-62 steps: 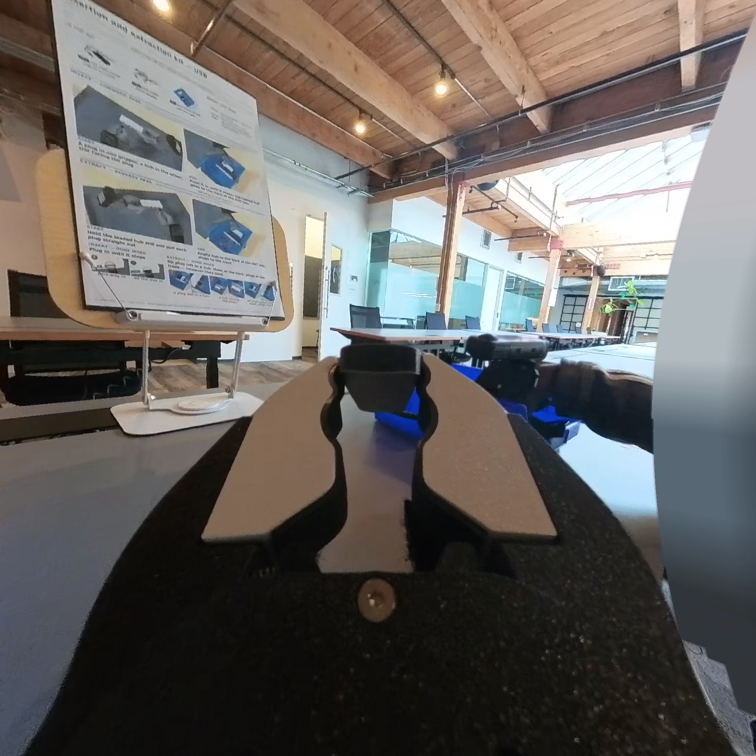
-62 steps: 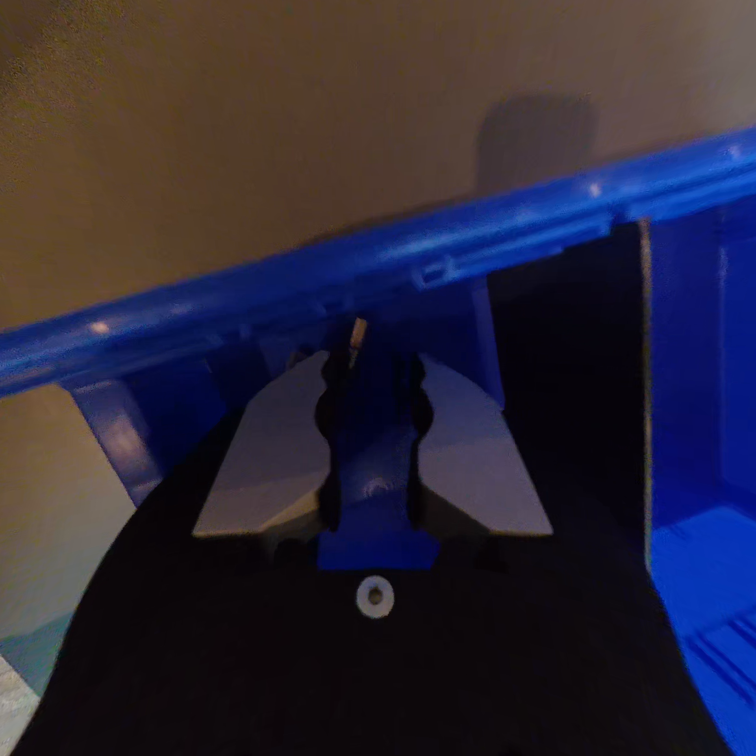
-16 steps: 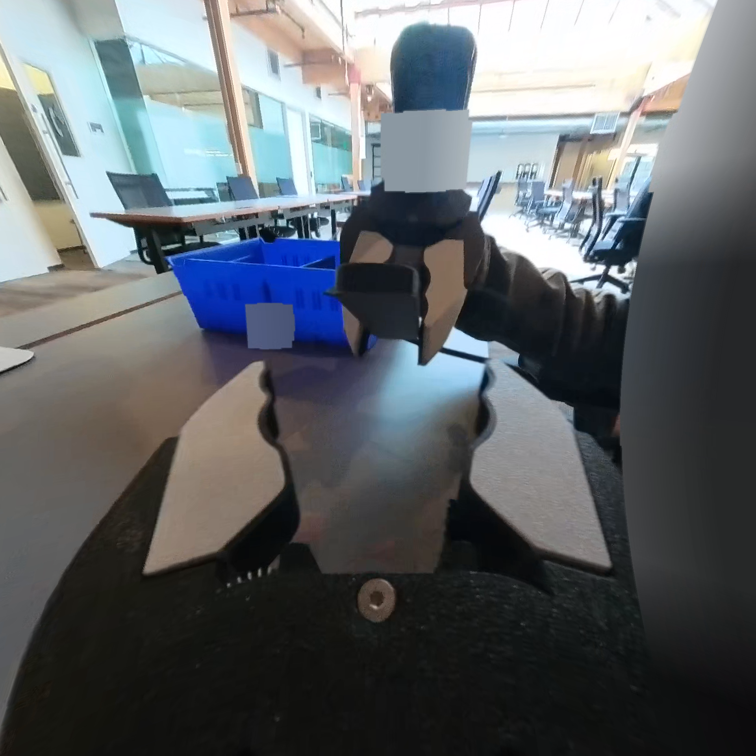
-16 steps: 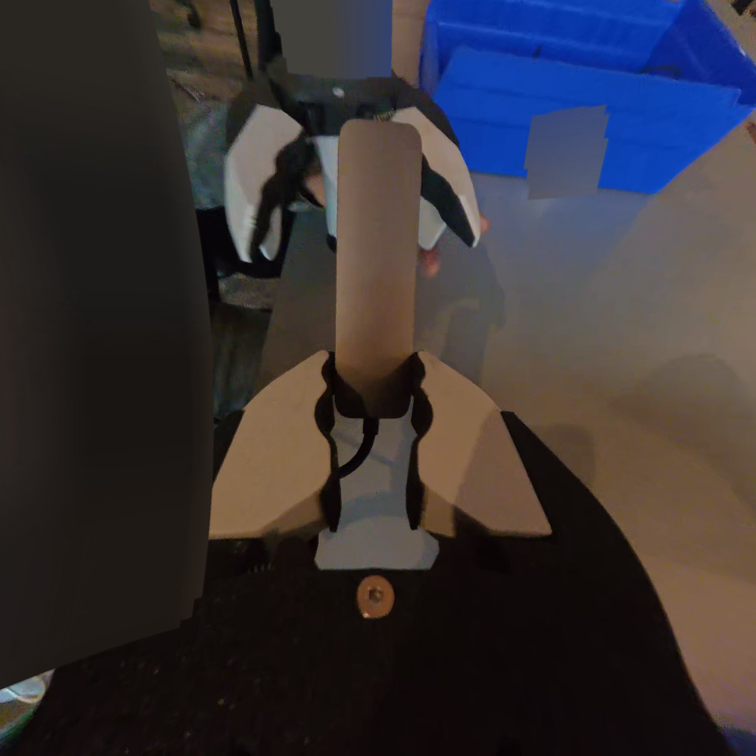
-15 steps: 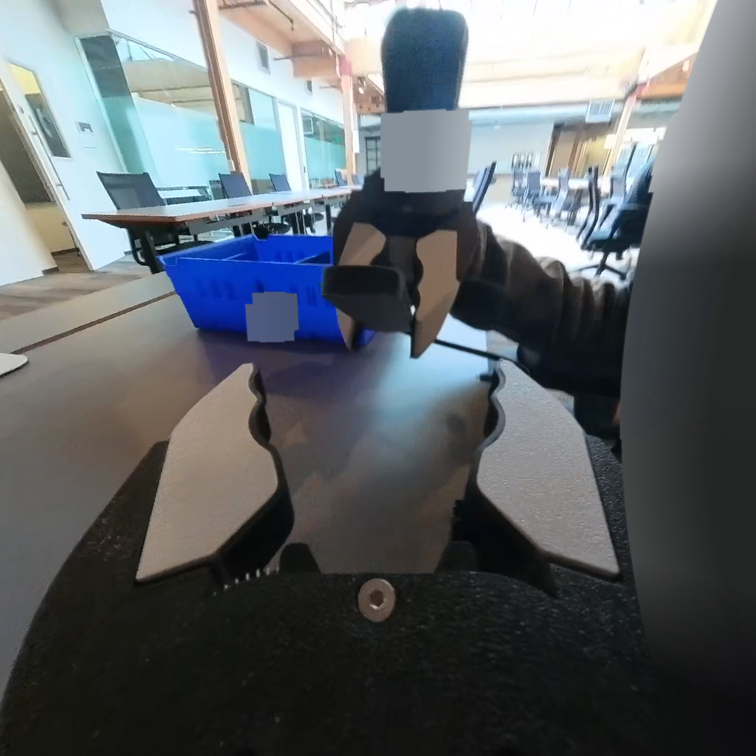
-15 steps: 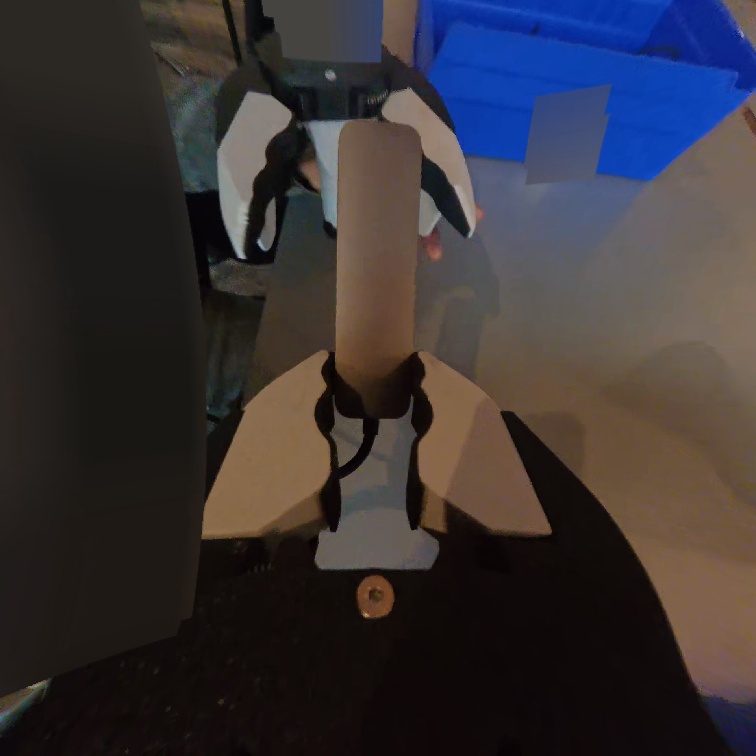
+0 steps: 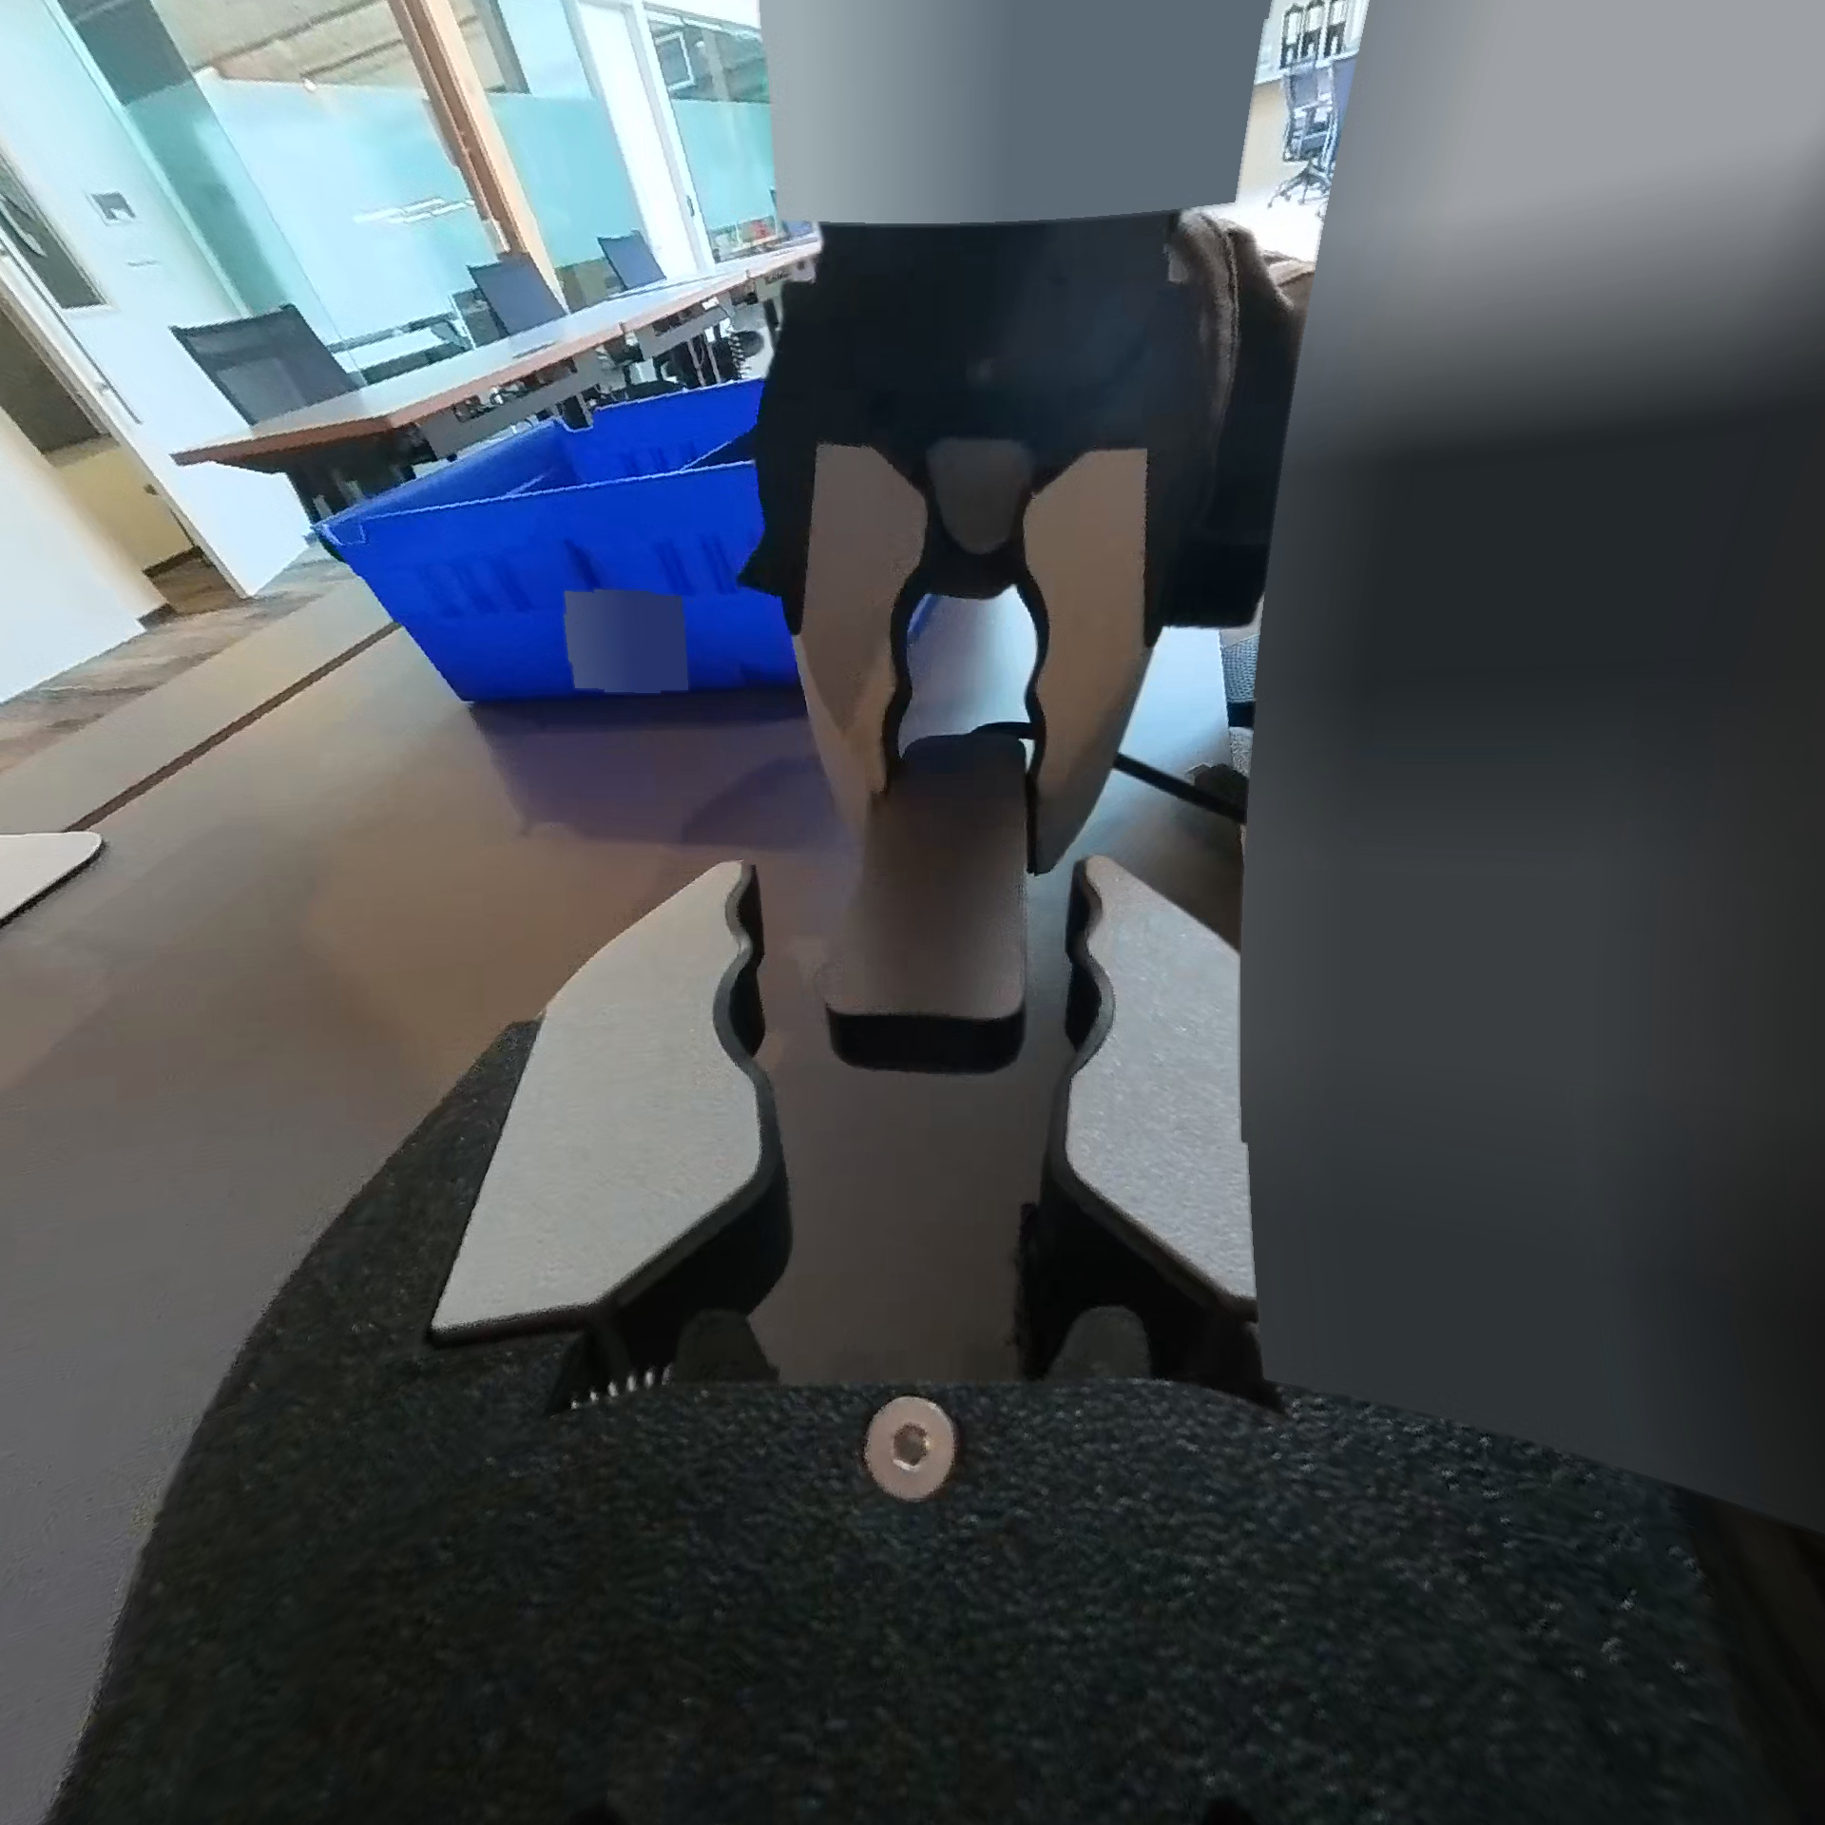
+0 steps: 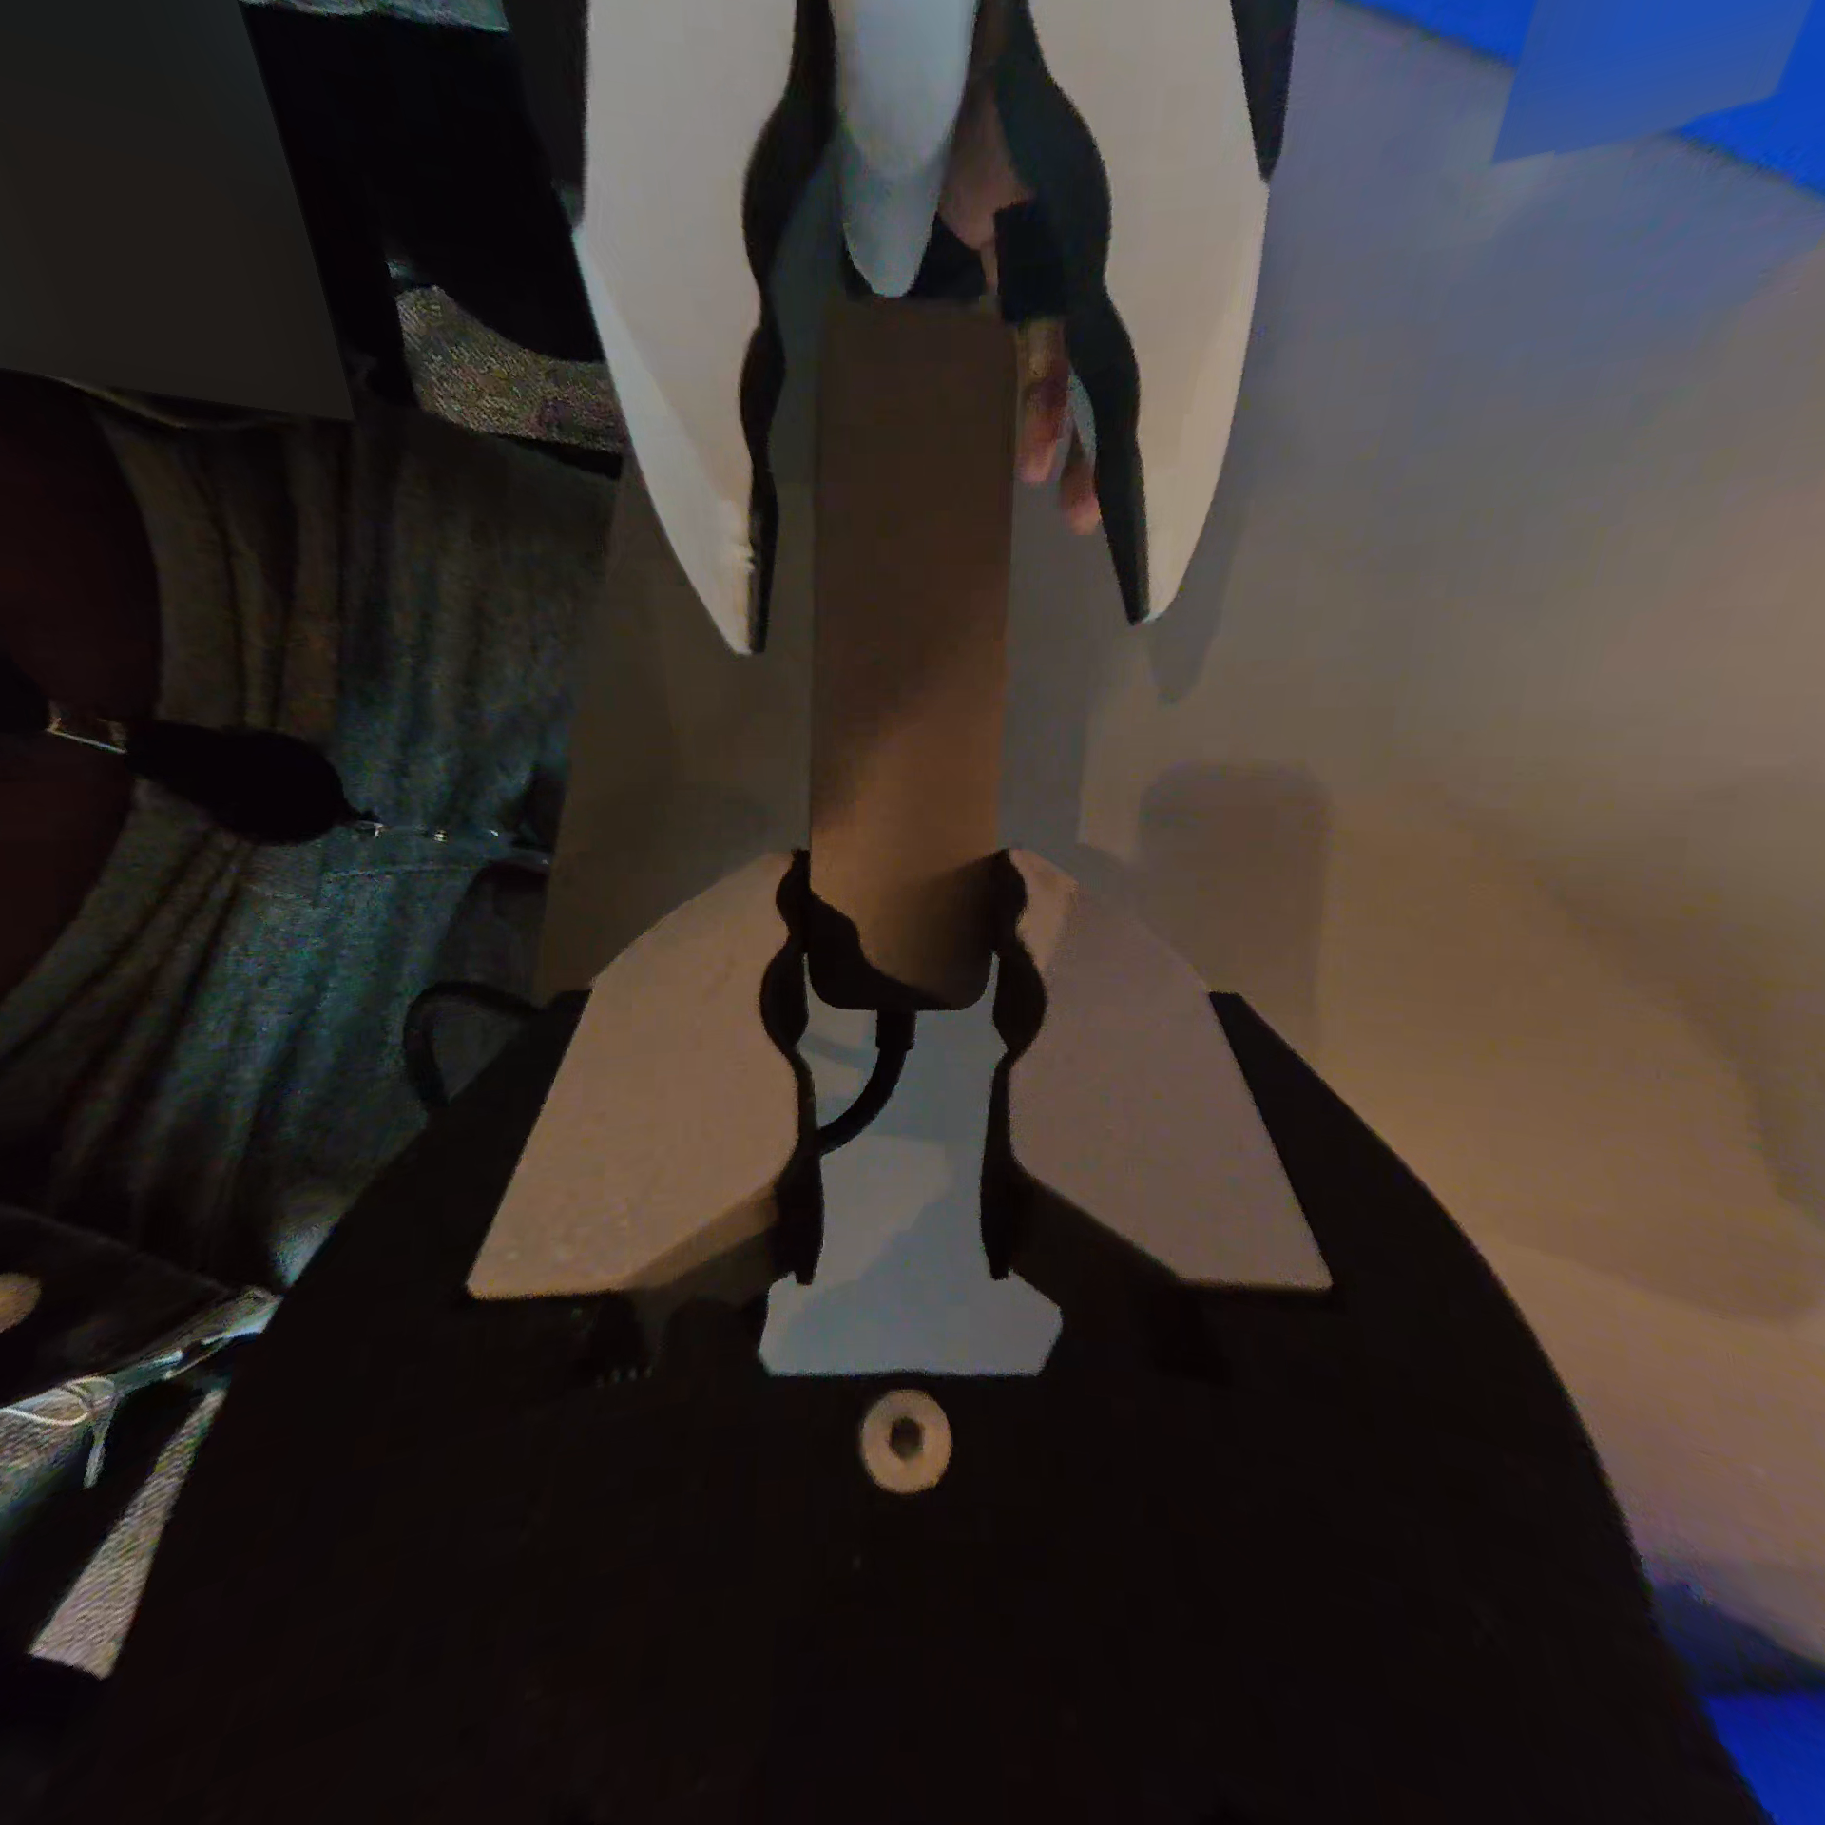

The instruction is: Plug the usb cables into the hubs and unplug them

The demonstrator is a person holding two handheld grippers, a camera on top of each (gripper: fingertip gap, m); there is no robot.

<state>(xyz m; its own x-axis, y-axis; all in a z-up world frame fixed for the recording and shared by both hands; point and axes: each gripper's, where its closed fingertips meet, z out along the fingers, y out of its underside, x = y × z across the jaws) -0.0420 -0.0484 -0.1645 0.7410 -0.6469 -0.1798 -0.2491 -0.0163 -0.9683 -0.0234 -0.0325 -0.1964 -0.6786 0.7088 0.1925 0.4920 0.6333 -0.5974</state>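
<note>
A: What is the room like?
B: A big office with glass walls, long desks and chairs. The table [image 7: 296, 938] is dark and smooth.

A: Where is the hub [image 7: 933, 909]?
B: In the air over the table. The right gripper [image 8: 901, 879] is clamped on one end. The hub's long side runs from 6 to 12 o'clock in its view, pointing into the left gripper [image 7: 913, 889].

A: Is the left gripper closed?
B: No, its jaws are apart, one on each side of the hub's free end.

A: What else is near?
B: A blue bin [image 7: 553, 553] at 11 o'clock, and a thin black cord [image 8: 864, 1096] from the held end.
</note>
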